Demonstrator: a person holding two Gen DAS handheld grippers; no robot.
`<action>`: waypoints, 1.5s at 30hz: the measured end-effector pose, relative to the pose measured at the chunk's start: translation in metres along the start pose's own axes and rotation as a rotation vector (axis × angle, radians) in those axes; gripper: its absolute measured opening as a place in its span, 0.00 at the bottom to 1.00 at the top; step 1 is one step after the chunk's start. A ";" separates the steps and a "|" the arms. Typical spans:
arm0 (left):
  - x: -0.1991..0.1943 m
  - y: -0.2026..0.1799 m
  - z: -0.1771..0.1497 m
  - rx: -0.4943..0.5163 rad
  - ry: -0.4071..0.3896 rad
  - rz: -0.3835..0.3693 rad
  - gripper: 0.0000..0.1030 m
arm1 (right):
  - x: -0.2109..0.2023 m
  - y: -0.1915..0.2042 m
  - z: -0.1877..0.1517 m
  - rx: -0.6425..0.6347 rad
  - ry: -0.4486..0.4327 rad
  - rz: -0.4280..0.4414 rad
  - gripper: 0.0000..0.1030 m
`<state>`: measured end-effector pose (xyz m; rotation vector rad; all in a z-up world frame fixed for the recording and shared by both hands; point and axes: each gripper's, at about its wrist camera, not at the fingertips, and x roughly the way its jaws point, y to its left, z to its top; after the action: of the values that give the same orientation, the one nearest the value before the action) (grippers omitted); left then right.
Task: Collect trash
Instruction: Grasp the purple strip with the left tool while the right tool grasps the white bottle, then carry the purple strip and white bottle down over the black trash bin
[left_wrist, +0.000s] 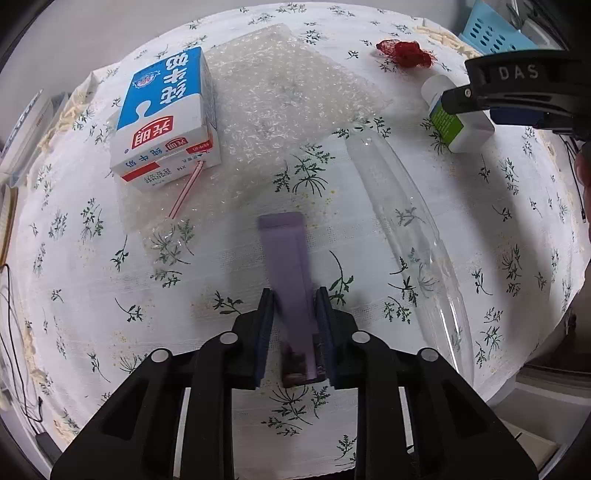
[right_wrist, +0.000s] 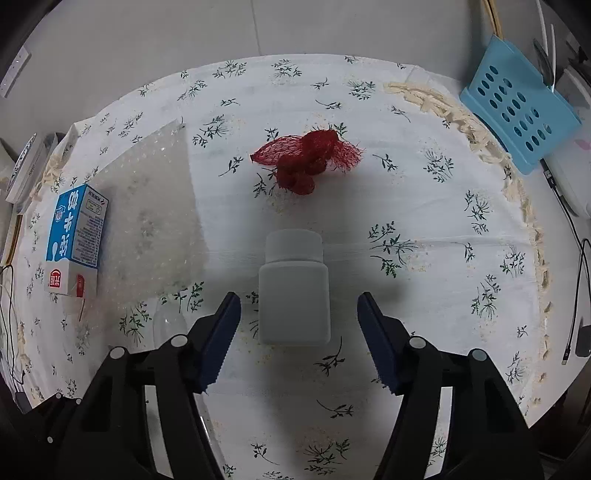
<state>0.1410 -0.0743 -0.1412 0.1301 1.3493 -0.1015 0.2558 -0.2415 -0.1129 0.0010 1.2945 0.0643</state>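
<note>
The left gripper (left_wrist: 294, 299), low in the middle of the left wrist view, pinches a flat purple packet (left_wrist: 286, 266) between its blue pads; the packet sticks out toward the centre of the frame over the flowered tablecloth (left_wrist: 498, 229). To the upper left lies a blue and white milk carton (left_wrist: 166, 118) with a pink straw (left_wrist: 186, 190) poking from its near end, and it rests on a sheet of bubble wrap (left_wrist: 280, 96) that fills the upper middle. A clear plastic bottle (left_wrist: 410, 236) lies along the right side of the frame, just beside the packet. A red mesh net (left_wrist: 404, 53) sits crumpled at the upper right.

In the right wrist view, the right gripper (right_wrist: 298, 332) stands spread at the bottom of the frame, its pads on either side of a white jar (right_wrist: 293, 291) and apart from it; the jar lies on the cloth at the centre. The net lies above it, well apart. A blue perforated basket (right_wrist: 517, 107) stands at the upper right, off the cloth's edge.
</note>
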 end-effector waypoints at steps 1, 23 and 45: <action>0.000 0.001 0.001 0.002 -0.003 0.000 0.19 | 0.003 0.000 0.001 0.001 0.007 -0.001 0.55; -0.022 0.005 -0.004 -0.029 -0.053 -0.021 0.14 | -0.042 -0.017 -0.032 0.024 -0.086 0.000 0.39; -0.077 0.009 -0.022 -0.031 -0.132 -0.077 0.14 | -0.131 -0.007 -0.095 0.002 -0.251 0.037 0.39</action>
<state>0.1046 -0.0621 -0.0708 0.0448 1.2233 -0.1518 0.1289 -0.2587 -0.0131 0.0339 1.0441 0.0912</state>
